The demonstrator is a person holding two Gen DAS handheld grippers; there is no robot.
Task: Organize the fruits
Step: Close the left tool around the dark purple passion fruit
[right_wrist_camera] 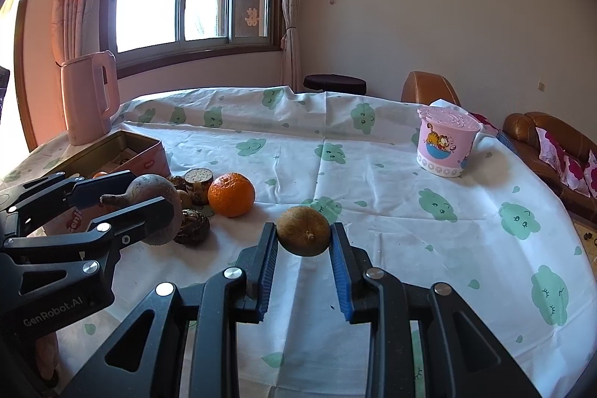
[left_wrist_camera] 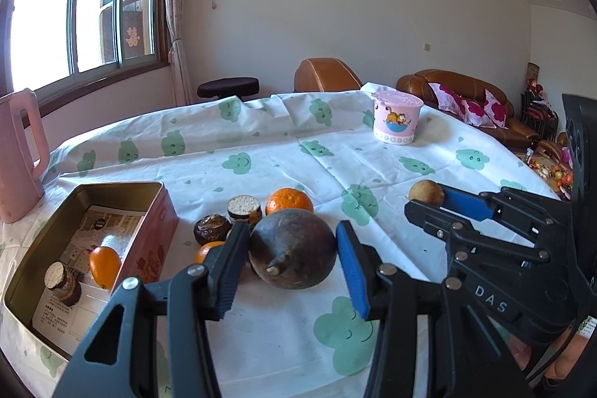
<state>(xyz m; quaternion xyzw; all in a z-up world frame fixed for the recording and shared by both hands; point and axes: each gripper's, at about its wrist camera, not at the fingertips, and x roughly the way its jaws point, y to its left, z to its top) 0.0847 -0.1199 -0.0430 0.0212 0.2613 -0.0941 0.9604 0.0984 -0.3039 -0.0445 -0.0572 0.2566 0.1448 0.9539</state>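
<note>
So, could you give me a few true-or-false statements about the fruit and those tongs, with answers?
1. The left tongs sit around a dark round fruit. True.
2. The tin box has nothing in it. False: it holds an orange fruit, a small brown jar and a paper sheet.
3. The right tongs close on a small brown fruit. True.
4. The pink cartoon cup lies tipped over. False: it stands upright.
</note>
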